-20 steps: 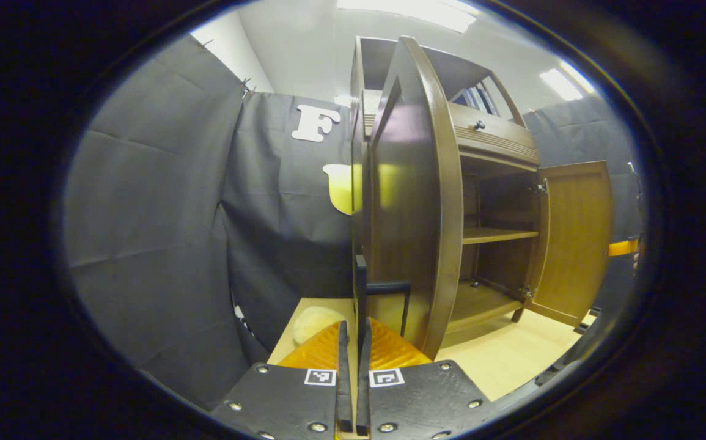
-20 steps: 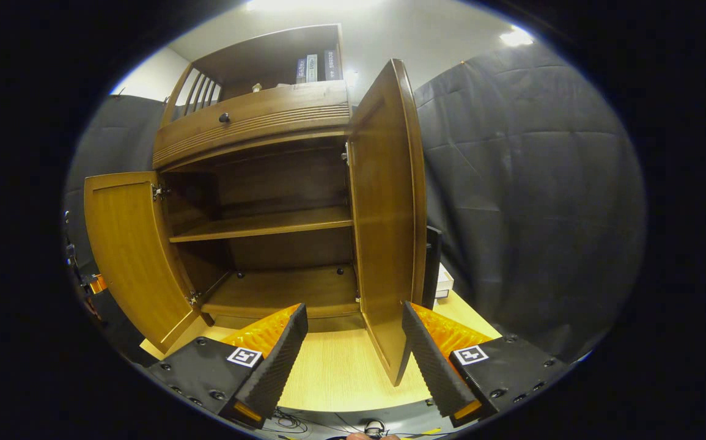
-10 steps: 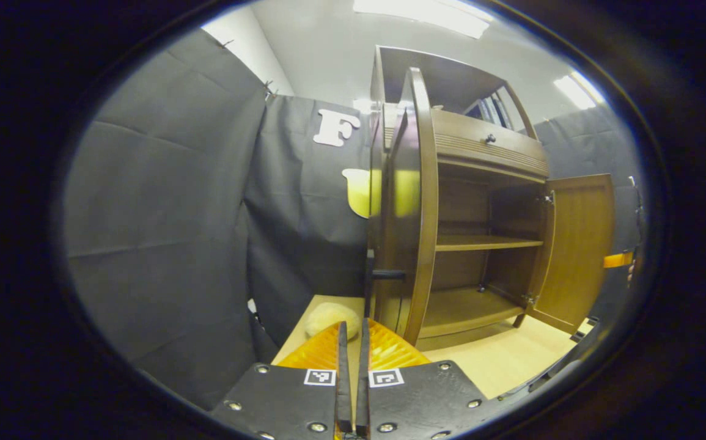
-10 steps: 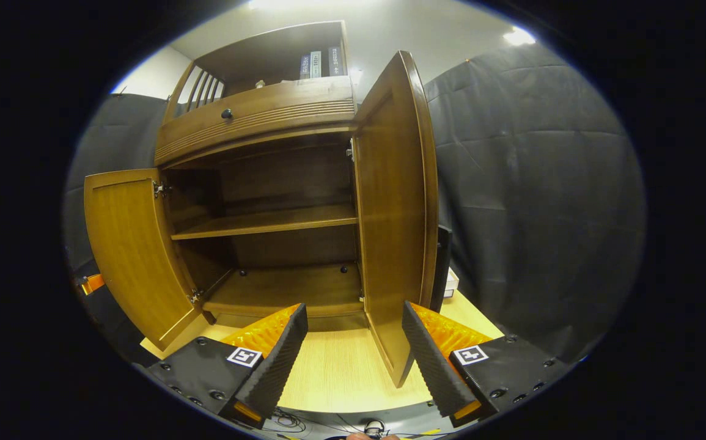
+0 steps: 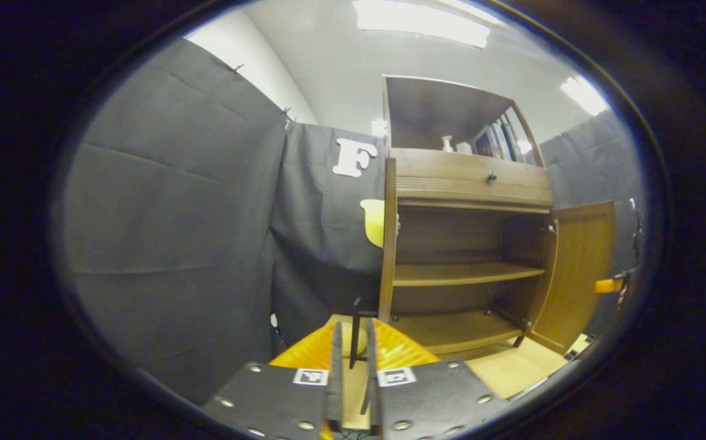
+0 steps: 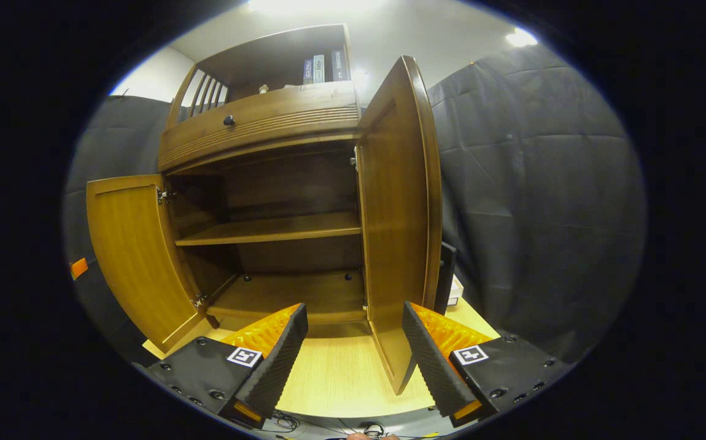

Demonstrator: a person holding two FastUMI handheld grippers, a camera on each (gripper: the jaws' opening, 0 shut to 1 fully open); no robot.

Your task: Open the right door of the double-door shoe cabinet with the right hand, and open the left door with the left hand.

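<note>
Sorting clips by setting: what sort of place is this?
Likely a recording booth inside a room: black cloth walls surround a wooden shoe cabinet with both doors open, under ceiling lights.

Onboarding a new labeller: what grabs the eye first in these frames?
The wooden shoe cabinet with both doors swung wide: in the right gripper view the left door stands open at left and the right door juts out at centre, baring an empty shelf. The right tool sits open low in that view. In the left gripper view, the left tool is nearly closed around the left door's black handle.
</note>
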